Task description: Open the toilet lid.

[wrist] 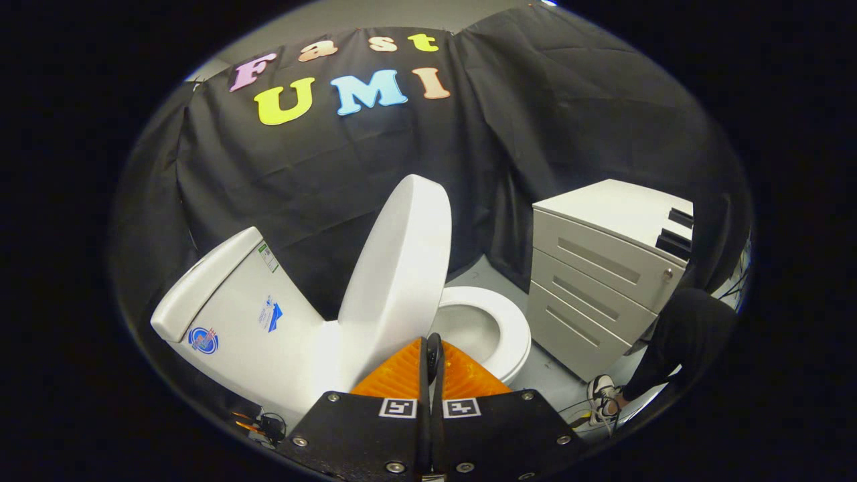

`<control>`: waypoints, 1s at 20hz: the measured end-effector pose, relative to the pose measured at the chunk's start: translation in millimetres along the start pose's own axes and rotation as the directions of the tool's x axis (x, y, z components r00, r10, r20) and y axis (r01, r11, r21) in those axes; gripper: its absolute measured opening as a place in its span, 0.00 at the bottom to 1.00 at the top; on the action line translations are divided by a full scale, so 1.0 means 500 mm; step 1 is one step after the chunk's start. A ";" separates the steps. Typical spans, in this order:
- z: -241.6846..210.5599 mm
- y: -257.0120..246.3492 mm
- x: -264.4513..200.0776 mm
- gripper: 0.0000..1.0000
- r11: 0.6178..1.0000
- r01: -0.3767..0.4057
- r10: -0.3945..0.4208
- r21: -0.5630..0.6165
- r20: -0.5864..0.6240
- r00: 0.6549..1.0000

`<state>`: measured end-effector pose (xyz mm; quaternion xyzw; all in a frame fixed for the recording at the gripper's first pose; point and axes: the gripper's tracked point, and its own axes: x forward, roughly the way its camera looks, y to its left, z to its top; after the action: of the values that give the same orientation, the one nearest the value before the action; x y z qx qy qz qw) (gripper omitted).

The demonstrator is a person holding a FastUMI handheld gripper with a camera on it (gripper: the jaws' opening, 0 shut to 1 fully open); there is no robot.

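With jaws closed empty, gripper (430,358) faces one raised toilet lid (402,268).

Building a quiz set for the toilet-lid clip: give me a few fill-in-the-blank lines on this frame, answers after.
1. The toilet lid stands ____, leaving the bowl uncovered.
2. The gripper has its fingers ____, with nothing between them, just in front of the lid's lower edge.
3. Beyond the toilet seat stands a white cabinet with ____ drawers.
4. The lid leans toward the ____, which carries stickers on its side.

Missing words: raised; shut; three; tank
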<state>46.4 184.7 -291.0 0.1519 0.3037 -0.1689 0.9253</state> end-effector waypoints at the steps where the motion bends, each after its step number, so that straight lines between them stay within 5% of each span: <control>1: 0.004 0.007 -0.005 0.00 1.000 -0.003 0.003 -0.015 0.007 1.000; 20: 0.046 0.187 -0.075 0.00 0.963 -0.053 0.081 -0.265 0.096 0.992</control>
<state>67.2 267.8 -233.6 0.0295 0.2686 -0.1036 0.9572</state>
